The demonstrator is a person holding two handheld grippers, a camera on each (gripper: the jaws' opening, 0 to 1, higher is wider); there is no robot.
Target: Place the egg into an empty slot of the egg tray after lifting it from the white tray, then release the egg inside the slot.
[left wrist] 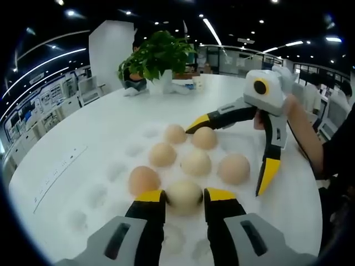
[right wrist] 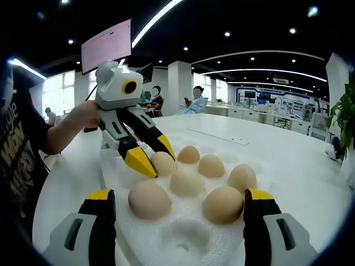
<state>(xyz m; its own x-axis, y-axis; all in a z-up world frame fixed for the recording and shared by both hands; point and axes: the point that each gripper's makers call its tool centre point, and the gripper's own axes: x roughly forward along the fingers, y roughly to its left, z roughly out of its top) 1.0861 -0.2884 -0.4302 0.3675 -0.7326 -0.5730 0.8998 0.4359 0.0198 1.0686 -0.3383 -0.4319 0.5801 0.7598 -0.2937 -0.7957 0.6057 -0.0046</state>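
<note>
On white egg tray point(left wrist: 105, 183), left tongs point(left wrist: 184, 197) clasp egg point(left wrist: 184, 196).

Seven tan eggs point(left wrist: 196, 163) sit upright in slots of the white foam egg tray point(left wrist: 105, 188); remaining slots empty.
</note>
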